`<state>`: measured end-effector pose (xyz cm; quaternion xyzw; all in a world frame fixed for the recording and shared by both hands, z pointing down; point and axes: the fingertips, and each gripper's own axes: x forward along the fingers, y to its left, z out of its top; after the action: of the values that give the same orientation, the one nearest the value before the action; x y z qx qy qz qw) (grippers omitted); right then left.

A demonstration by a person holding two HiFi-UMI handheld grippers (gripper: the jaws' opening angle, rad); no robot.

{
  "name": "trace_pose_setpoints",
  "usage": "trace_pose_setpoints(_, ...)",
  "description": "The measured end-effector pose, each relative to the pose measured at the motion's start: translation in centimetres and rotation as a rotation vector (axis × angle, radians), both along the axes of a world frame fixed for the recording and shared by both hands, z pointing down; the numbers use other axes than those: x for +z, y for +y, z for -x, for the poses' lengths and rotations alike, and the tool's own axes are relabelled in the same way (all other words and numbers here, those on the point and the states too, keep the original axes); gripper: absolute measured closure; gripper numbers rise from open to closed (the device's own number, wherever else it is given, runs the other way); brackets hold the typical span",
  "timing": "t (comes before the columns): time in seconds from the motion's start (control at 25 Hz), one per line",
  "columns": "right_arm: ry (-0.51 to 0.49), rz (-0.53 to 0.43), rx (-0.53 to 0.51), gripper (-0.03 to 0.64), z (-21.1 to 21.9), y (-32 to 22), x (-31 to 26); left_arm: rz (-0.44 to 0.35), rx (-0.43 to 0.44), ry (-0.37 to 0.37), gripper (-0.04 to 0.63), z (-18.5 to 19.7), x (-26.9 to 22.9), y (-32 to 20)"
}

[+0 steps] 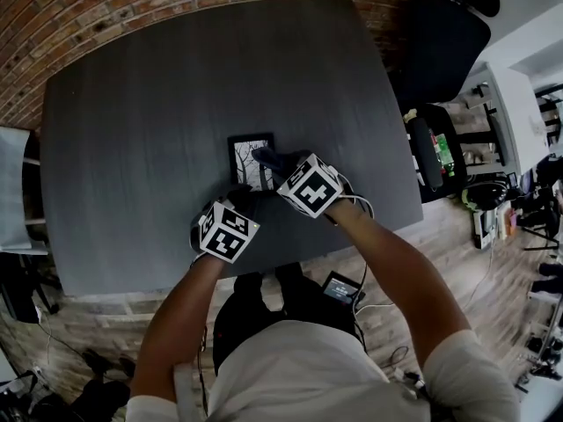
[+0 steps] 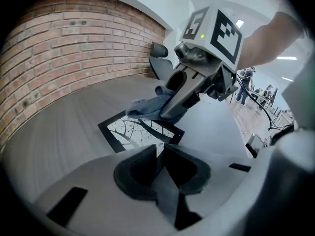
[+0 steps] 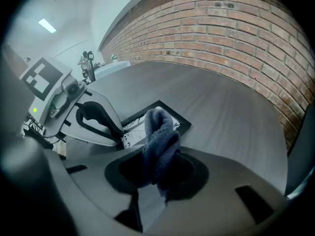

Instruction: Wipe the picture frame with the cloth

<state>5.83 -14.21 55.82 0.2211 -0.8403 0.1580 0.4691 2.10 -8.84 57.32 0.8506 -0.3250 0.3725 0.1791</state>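
Note:
A small black picture frame (image 1: pixel 246 150) with a tree print lies flat on the dark grey table (image 1: pixel 158 104). My left gripper (image 1: pixel 240 195) is at the frame's near edge. In the left gripper view its jaws (image 2: pixel 157 154) stand almost together with the edge of the frame (image 2: pixel 129 130) pinched between them. My right gripper (image 1: pixel 276 167) is shut on a bunched blue-grey cloth (image 3: pixel 158 132). It holds the cloth (image 1: pixel 268 157) down over the frame's right side. The left gripper view shows the cloth (image 2: pixel 147 105) resting on the frame's far corner under the right gripper (image 2: pixel 166 108).
A brick wall (image 1: pixel 97 3) runs behind the table. A black office chair (image 1: pixel 440 42) stands at the far right corner, with shelves of clutter beyond it. A dark bag (image 1: pixel 281 301) lies on the floor under the near edge.

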Motion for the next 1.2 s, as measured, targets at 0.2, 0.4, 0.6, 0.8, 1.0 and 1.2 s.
trace_pose_setpoints(0.2, 0.012, 0.021, -0.023, 0.517, 0.0, 1.4, 0.0, 0.001, -0.003, 0.0, 0.54, 0.1, 0.0, 0.0)
trace_pose_setpoints(0.4, 0.039, 0.045, -0.053, 0.516, -0.1, 2.6, 0.1, -0.001, -0.009, -0.001, 0.541, 0.1, 0.0, 0.0)
trace_pose_setpoints(0.6, 0.05, 0.08, -0.073, 0.515, -0.2, 3.9, 0.1, 0.004, -0.012, 0.002, 0.54, 0.1, 0.1, 0.0)
trace_pose_setpoints(0.8, 0.025, 0.104, -0.046, 0.515, -0.4, 5.3, 0.1, 0.006, -0.012, 0.01, 0.54, 0.2, 0.0, -0.1)
trace_pose_setpoints(1.0, -0.048, 0.153, 0.012, 0.515, -0.5, 6.5, -0.6, 0.02, -0.025, 0.021, 0.54, 0.3, 0.0, -0.1)
trace_pose_setpoints(1.2, -0.089, 0.138, 0.088, 0.515, -0.7, 6.7, -0.8, 0.044, -0.05, 0.057, 0.54, 0.2, -0.2, 0.4)
